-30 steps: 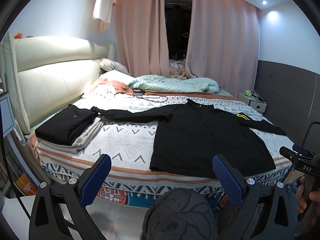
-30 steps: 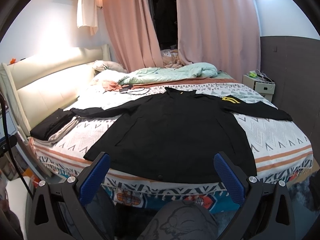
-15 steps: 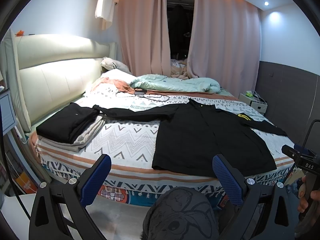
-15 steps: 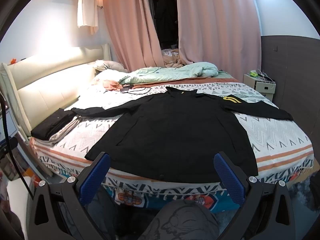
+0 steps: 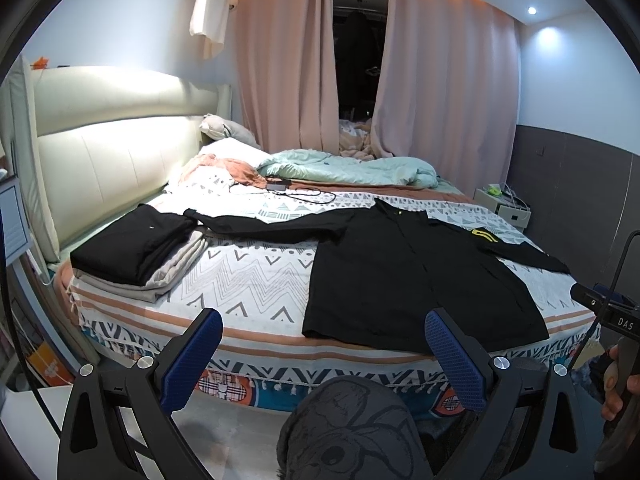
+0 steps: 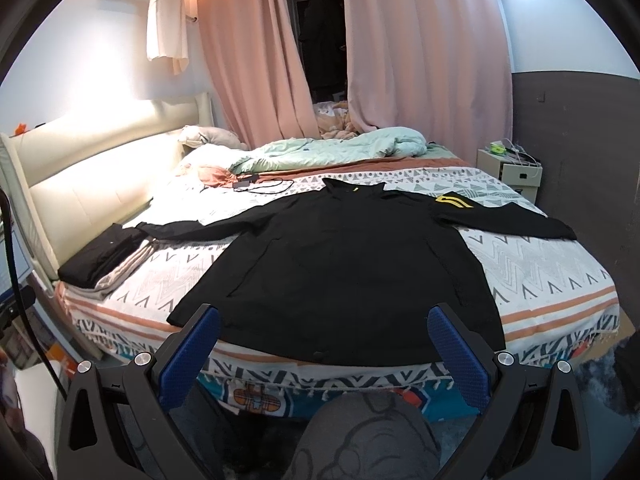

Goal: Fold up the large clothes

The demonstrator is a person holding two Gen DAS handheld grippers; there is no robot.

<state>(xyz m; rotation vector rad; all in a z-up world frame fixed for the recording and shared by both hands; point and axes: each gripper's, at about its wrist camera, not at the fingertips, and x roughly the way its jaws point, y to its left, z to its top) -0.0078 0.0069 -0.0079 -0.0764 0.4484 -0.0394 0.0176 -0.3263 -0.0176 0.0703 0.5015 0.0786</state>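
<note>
The black jacket (image 6: 344, 264) lies flat across the bed (image 6: 560, 304), collar toward the far side, hem along the near edge, both sleeves spread out sideways. Nothing is folded on it yet, by our read.

Our left gripper (image 5: 322, 342) is spread wide and empty, off the near edge of the bed, not touching cloth. Our right gripper (image 6: 324, 338) is likewise spread wide and empty, pointing at the middle of the hem. Both sit apart from the jacket.

Risks we see from here:
- The hem lies right at the mattress edge. A pull toward us could drag the whole garment off the bed.
- The left sleeve tip ends just beside, maybe touching, the stack of folded clothes (image 5: 136, 248). Lifting that sleeve carelessly could topple or muss the stack.
- The right sleeve (image 6: 508, 220) reaches the far right edge of the bed. It could slip over the side once the body shifts.
- The fabric looks thin and dark, so a pinch may catch only one layer, or snag the patterned bedspread (image 5: 248, 280) with it.
- The charger cable (image 5: 304, 196) lies near the collar. A fold swept that way may hook it.
</note>
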